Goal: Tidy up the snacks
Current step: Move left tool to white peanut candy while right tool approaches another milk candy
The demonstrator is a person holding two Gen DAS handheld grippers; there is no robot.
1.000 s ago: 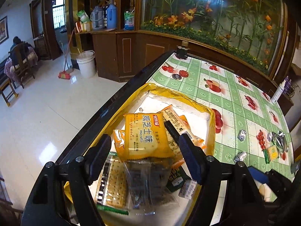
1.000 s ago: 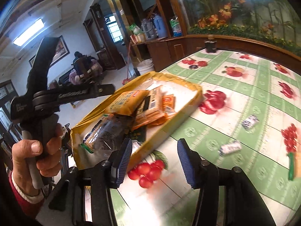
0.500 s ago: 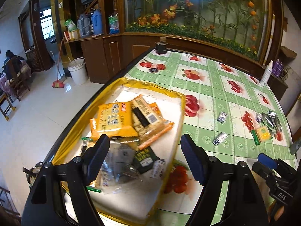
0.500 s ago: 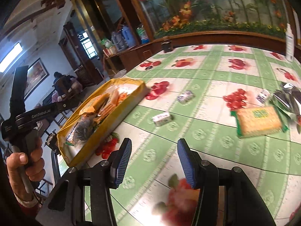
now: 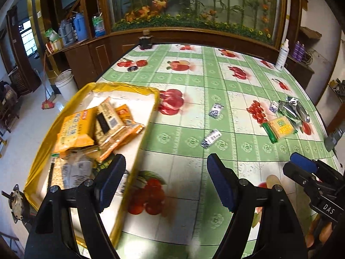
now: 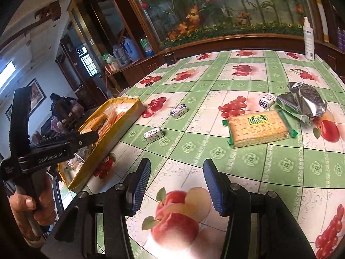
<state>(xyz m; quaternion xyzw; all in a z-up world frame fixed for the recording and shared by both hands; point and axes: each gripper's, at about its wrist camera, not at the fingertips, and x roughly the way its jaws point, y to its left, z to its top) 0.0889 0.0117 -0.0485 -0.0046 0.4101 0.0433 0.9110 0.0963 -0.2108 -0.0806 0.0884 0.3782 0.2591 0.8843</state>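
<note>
Both tongs are empty: the left tongs [image 5: 166, 179] stand wide apart over bare cloth, and the right tongs [image 6: 175, 186] stand partly apart with nothing between their pads; neither touches a snack.

Part of the sorting looks done; to the left of the left tongs, close by, the yellow tray [image 5: 41, 151] already holds a heap of packets, among them orange cracker packs [image 5: 73, 129] and clear-wrapped ones nearer the tongs.

What is left lies loose on the surface [image 6: 194, 146], ahead of the right tongs: the green-edged cracker pack [image 6: 258, 128] ahead and to the right, lying flat; the crumpled silver foil bag [image 6: 301, 103] beyond it, just beside; one small wrapped candy [image 6: 267, 100] near the foil; two more small wrapped candies [image 6: 178, 111] [image 6: 154, 134] ahead and to the left, between the tongs and the tray.

So I judge the job roughly half through; five loose pieces remain, the cracker pack being the easiest flat target for the right tongs.
</note>
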